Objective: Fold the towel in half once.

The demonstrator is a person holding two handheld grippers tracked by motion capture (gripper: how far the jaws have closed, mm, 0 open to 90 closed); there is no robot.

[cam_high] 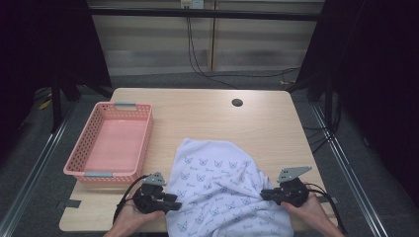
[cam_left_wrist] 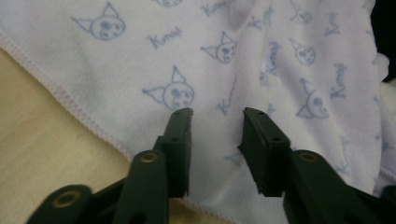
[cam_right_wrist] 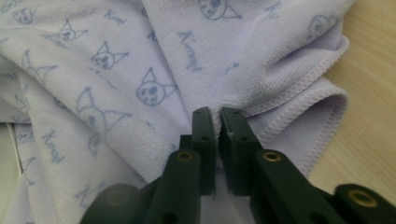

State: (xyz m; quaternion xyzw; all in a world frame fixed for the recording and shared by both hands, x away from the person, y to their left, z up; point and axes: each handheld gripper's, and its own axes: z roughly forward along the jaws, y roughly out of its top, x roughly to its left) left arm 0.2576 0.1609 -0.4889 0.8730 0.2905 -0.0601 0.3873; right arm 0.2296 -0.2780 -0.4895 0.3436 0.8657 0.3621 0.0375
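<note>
Right gripper (cam_right_wrist: 217, 114) pinches the towel (cam_right_wrist: 154, 60) fold between its jaws.

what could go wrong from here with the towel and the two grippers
1. The left gripper stands open over the towel, pressing on nothing, so lifting now would probably raise one side only.
2. The right gripper pinches just a small fold near the hem; that thin bite may slip out.
3. The towel hangs over the table's near edge, so it could slide off if released.
</note>
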